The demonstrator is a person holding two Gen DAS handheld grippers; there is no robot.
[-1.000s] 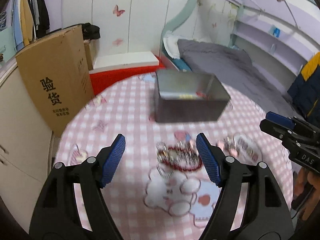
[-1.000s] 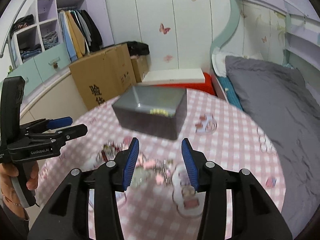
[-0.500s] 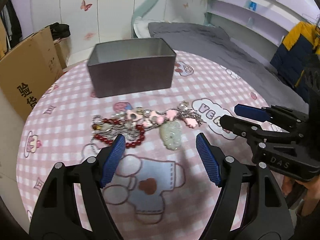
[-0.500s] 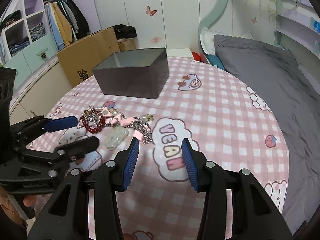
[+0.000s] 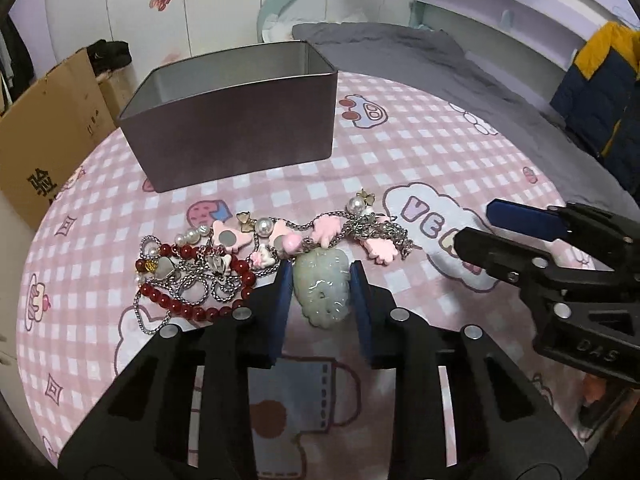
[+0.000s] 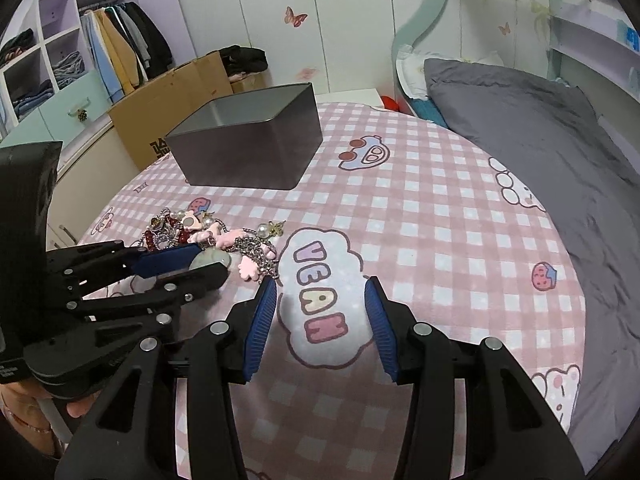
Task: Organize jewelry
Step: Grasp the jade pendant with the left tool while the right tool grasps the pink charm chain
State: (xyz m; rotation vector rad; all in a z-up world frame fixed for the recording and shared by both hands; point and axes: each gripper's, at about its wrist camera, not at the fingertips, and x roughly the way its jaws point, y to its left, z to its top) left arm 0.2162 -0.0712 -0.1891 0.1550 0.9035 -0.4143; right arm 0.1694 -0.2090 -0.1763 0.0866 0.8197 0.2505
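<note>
A tangle of jewelry lies on the pink checked tablecloth: a pale green jade pendant [image 5: 322, 288], a red bead bracelet [image 5: 188, 280], and pink charms on silver chains [image 5: 332, 232]. My left gripper [image 5: 320, 276] has its blue pads on either side of the jade pendant, touching or nearly touching it. It also shows in the right wrist view [image 6: 192, 262], where the pendant [image 6: 210, 258] peeks out between its fingers. My right gripper [image 6: 320, 300] is open and empty over the "VEAN" print, to the right of the pile. An open grey metal tin [image 5: 236, 128] stands behind the jewelry.
The round table [image 6: 460, 208] has a grey bed [image 6: 540, 112] at its right and a cardboard box [image 5: 44, 136] at its left. Wardrobe shelves with clothes [image 6: 60, 52] stand at the far left.
My left gripper has moved forward and down to the pile and narrowed its jaws around the jade pendant. My right gripper has lowered toward the cloth and stays open.
</note>
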